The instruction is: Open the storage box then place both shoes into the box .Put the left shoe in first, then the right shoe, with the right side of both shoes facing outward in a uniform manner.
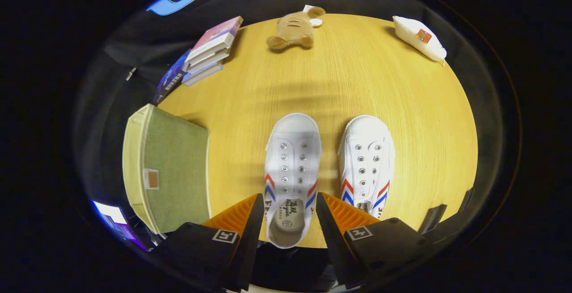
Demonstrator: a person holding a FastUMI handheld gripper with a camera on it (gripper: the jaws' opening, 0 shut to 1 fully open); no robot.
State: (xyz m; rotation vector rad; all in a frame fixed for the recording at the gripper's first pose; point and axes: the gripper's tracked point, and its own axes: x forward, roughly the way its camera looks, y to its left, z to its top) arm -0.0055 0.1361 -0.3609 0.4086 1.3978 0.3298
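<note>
Two white laceless sneakers with red and blue chevrons stand side by side on the wooden table (357,83), toes pointing away from me. The left-hand shoe (291,168) has its heel opening between my fingers, and neither finger touches it. The other shoe (367,161) lies just to its right, ahead of my right finger (330,221). My gripper (289,215) is open, hovering over the heel of the left-hand shoe. A green fabric storage box (172,168) with a cream rim lies on the table to the left of my fingers, its lid shut.
A stack of books (208,52) sits at the far left of the table. A brown plush toy (292,31) lies at the far middle, and a white pouch (420,38) at the far right. Bare wood stretches between the shoes and those things.
</note>
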